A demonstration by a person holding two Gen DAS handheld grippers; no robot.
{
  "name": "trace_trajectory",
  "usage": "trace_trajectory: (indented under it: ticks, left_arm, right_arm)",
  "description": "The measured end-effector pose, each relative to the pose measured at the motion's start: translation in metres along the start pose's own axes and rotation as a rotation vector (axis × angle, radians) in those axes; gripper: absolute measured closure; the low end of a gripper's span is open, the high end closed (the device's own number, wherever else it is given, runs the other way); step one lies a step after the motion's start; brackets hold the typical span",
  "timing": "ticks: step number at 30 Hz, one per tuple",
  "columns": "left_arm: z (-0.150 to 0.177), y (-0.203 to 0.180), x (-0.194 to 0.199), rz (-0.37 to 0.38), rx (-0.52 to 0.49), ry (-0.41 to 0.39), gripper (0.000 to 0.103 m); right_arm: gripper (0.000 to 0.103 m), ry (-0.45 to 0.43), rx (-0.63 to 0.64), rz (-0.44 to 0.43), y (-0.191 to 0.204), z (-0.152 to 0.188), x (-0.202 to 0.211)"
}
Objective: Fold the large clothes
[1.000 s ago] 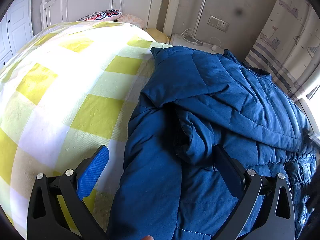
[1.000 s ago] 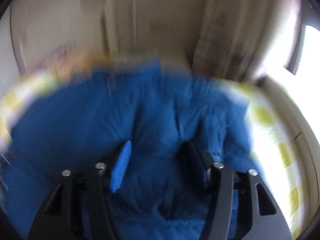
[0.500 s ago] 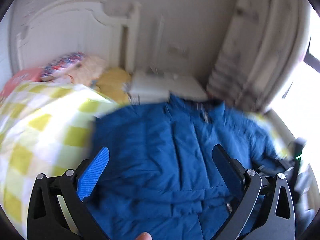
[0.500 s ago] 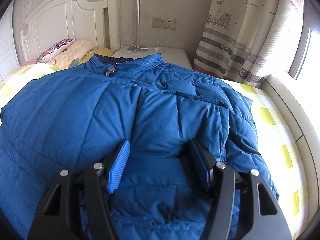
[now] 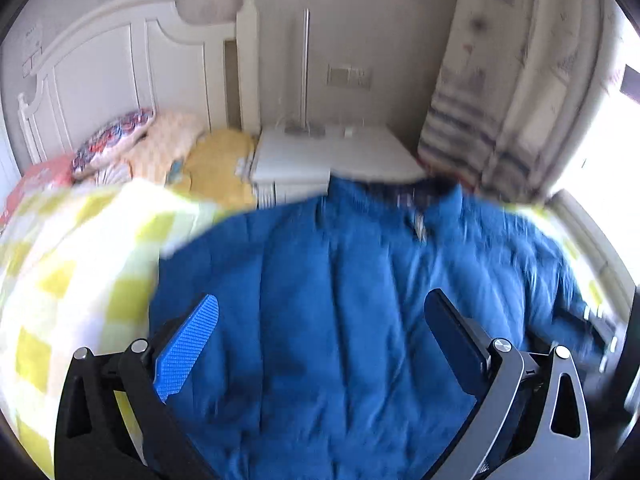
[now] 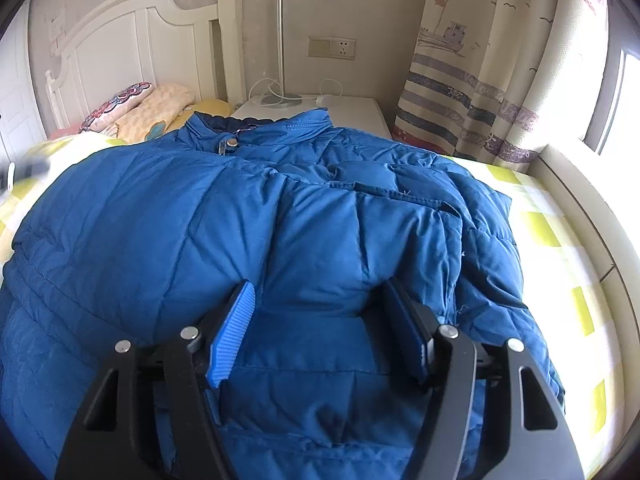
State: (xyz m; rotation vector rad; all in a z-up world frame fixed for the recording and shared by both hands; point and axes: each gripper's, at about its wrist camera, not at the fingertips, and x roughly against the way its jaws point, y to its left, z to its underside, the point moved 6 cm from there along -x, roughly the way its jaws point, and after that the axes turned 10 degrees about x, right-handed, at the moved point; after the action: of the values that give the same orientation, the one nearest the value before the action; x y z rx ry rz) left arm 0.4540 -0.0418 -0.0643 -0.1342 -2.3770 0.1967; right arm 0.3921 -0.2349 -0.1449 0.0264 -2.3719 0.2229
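Observation:
A large blue puffer jacket (image 6: 168, 224) lies spread on the bed, collar toward the headboard, with its right sleeve folded across the front. It also shows, blurred, in the left wrist view (image 5: 340, 280). My left gripper (image 5: 320, 320) is open and hovers above the jacket's lower left part, holding nothing. My right gripper (image 6: 320, 304) is open over the lower end of the folded sleeve (image 6: 360, 248), fingers on either side of a puffy fold without pinching it.
The bed has a yellow and white checked cover (image 5: 72, 264). Pillows (image 6: 144, 110) lie at the white headboard (image 6: 132, 44). A white nightstand (image 5: 332, 156) with a lamp pole stands behind the collar. A striped curtain (image 6: 480, 92) and window ledge are at the right.
My left gripper has swung from the jacket's left edge to face the headboard over the jacket and is still moving. My right gripper has steadied and barely moved in the last half second.

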Motion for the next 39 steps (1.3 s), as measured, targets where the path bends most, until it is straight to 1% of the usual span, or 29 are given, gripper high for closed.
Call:
trace_trajectory:
  ticks: [2, 3, 4, 5, 6, 7, 8, 14, 16, 18, 19, 21, 23, 25, 26, 28, 29, 31, 32, 35, 36, 37, 39]
  left_arm:
    - [-0.01, 0.003, -0.03, -0.038, -0.003, 0.052, 0.004]
    - [-0.008, 0.006, -0.046, -0.06, -0.003, 0.083, 0.004]
    - [-0.005, 0.009, -0.059, -0.078, -0.003, 0.11, 0.004]
    - [0.006, 0.016, -0.082, -0.103, -0.013, 0.161, 0.004]
    - [0.016, 0.019, -0.094, -0.087, -0.023, 0.177, 0.004]
    - [0.02, 0.02, -0.095, -0.063, -0.028, 0.137, 0.004]
    - [0.021, 0.022, -0.091, -0.056, -0.019, 0.121, 0.004]
    - [0.023, 0.024, -0.09, -0.047, -0.002, 0.091, 0.004]
    - [0.024, 0.024, -0.089, -0.047, -0.001, 0.083, 0.004]
    - [0.024, 0.024, -0.083, -0.047, 0.003, 0.059, 0.004]
    - [0.025, 0.025, -0.079, -0.044, 0.006, 0.04, 0.004]
    - [0.024, 0.026, -0.076, -0.033, 0.014, 0.032, 0.004]
    - [0.023, 0.026, -0.077, -0.024, 0.019, 0.04, 0.004]
    - [0.024, 0.026, -0.077, -0.02, 0.021, 0.041, 0.004]
    - [0.024, 0.026, -0.077, -0.014, 0.021, 0.04, 0.004]
    - [0.024, 0.027, -0.076, -0.002, 0.028, 0.039, 0.004]
    - [0.024, 0.027, -0.076, 0.002, 0.031, 0.039, 0.004]
    - [0.024, 0.029, -0.074, 0.02, 0.042, 0.031, 0.004]
    - [0.024, 0.03, -0.074, 0.026, 0.047, 0.031, 0.004]
    - [0.023, 0.031, -0.074, 0.037, 0.055, 0.035, 0.004]
    - [0.023, 0.031, -0.074, 0.037, 0.056, 0.036, 0.004]
    - [0.023, 0.031, -0.075, 0.036, 0.056, 0.037, 0.004]
    - [0.023, 0.031, -0.074, 0.036, 0.055, 0.036, 0.004]
  right_arm:
    - [0.037, -0.002, -0.002, -0.003, -0.001, 0.0, 0.0]
    - [0.037, -0.001, -0.002, -0.004, 0.0, 0.0, 0.0]
    - [0.037, -0.001, -0.003, -0.005, -0.001, 0.0, 0.0]
    - [0.037, -0.001, -0.003, -0.005, 0.0, 0.0, 0.0]
    - [0.036, -0.002, -0.002, -0.005, 0.0, 0.001, 0.0]
    - [0.036, -0.005, -0.001, -0.008, 0.0, 0.0, 0.0]
    - [0.036, -0.007, -0.001, -0.007, 0.0, 0.0, 0.0]
    - [0.034, -0.007, 0.002, 0.002, 0.0, -0.001, 0.001]
    - [0.03, -0.01, -0.016, -0.027, -0.001, -0.001, 0.003]
    - [0.03, -0.045, -0.067, -0.024, -0.004, -0.006, 0.016]
    - [0.03, -0.068, -0.068, -0.016, -0.003, -0.011, 0.023]
    - [0.029, -0.12, -0.019, -0.006, 0.007, -0.028, 0.038]
    - [0.028, -0.165, 0.062, 0.022, 0.022, -0.051, 0.047]
    - [0.028, -0.176, 0.128, 0.05, 0.034, -0.072, 0.042]
    - [0.028, -0.173, 0.14, 0.056, 0.038, -0.08, 0.036]
    - [0.028, -0.117, 0.13, 0.032, 0.042, -0.088, 0.007]
    - [0.028, -0.066, 0.131, 0.021, 0.044, -0.085, -0.013]
    - [0.025, 0.056, 0.155, -0.017, 0.053, -0.066, -0.057]
    - [0.025, 0.037, 0.145, -0.028, 0.052, -0.066, -0.059]
    - [0.025, 0.064, 0.116, -0.07, 0.046, -0.069, -0.052]
    - [0.027, 0.057, 0.111, -0.078, 0.041, -0.072, -0.047]
    - [0.026, 0.017, 0.08, -0.065, 0.029, -0.077, -0.036]
    - [0.024, -0.048, 0.011, 0.01, -0.001, -0.083, -0.02]
